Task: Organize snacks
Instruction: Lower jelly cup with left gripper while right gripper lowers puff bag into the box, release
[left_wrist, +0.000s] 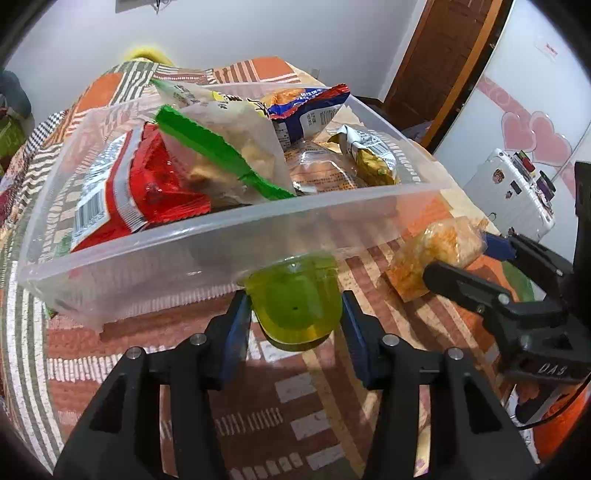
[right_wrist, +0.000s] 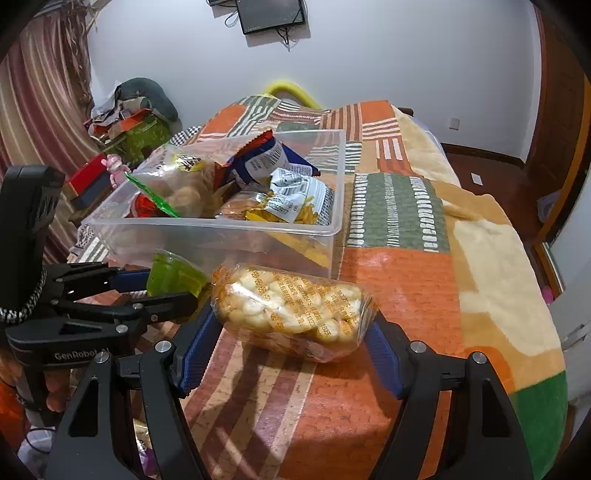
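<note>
surface: patchwork blanket (right_wrist: 399, 280), clear bin (left_wrist: 236, 236) stuffed with snacks
left gripper (left_wrist: 295, 306): clamped on green jelly cup (left_wrist: 295, 299)
right gripper (right_wrist: 291, 332): squeezing puff bag (right_wrist: 291, 310)

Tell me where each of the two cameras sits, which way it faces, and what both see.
Left wrist: on the left gripper, looking along its fingers at the green jelly cup they clamp, before the clear bin; the right gripper shows at right.
Right wrist: on the right gripper, facing the puffed snack bag between its fingers; the left gripper shows at left.
Shared: bin, jelly cup, snack bag, patterned blanket.
</note>
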